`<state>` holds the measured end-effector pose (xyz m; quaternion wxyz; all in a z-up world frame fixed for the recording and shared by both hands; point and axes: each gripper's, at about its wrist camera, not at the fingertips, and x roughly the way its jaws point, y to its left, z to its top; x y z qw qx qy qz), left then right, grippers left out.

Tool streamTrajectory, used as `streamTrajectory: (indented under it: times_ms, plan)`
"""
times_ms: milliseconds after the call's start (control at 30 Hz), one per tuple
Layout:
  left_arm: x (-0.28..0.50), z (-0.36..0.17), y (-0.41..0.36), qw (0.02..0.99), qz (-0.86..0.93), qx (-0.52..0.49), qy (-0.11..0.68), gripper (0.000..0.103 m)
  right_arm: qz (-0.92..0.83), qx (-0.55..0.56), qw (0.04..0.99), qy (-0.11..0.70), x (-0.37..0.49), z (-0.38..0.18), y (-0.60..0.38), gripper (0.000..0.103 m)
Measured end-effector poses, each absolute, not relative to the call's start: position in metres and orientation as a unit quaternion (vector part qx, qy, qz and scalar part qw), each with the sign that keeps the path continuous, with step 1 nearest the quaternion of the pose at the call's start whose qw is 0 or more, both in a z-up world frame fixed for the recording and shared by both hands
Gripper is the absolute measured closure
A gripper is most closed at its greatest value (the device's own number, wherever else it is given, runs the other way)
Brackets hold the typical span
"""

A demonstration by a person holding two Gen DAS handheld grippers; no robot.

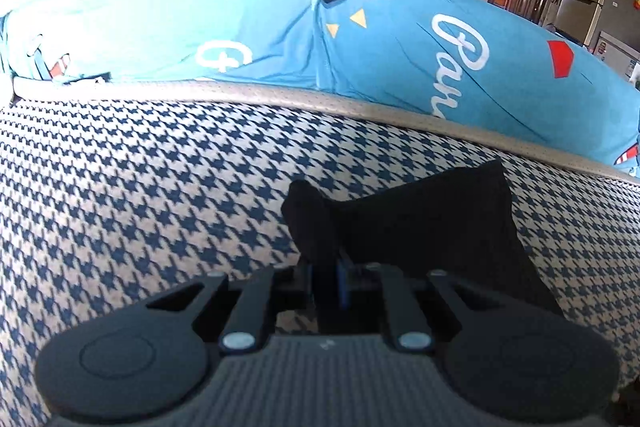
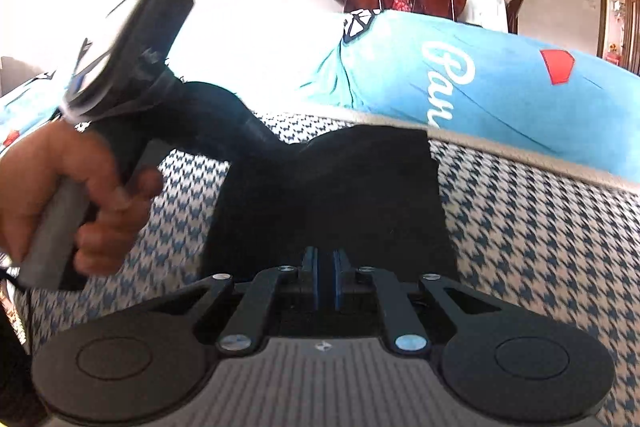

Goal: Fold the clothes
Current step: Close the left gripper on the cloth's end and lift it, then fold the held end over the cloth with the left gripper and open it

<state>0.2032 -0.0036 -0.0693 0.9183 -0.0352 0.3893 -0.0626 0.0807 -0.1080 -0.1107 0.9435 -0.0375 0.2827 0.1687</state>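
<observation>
Two tools grip one black garment (image 2: 332, 187) that lies on the houndstooth cushion (image 1: 140, 179), close to its piped far edge and the blue pillow (image 1: 240, 27) behind it. The left tool (image 1: 326, 267) is clamped on a raised peak of cloth; the right tool (image 2: 326, 267) has its blue pads nearly together at the near hem, though whether cloth sits between them I cannot tell. The fabric drapes and puckers, so it looks light, soft and limp; it should sag between holds. Corners and hems seem the best places to grip.
</observation>
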Motion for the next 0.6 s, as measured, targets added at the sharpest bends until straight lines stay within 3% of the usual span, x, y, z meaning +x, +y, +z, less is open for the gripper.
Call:
streamTrajectory:
  times_ms: [600]
  plan:
    - [0.22,-0.09,0.028,0.896,-0.065,-0.1,0.429,0.084,0.195,-0.004,0.939,0.284,0.162,-0.117,-0.069,0.091]
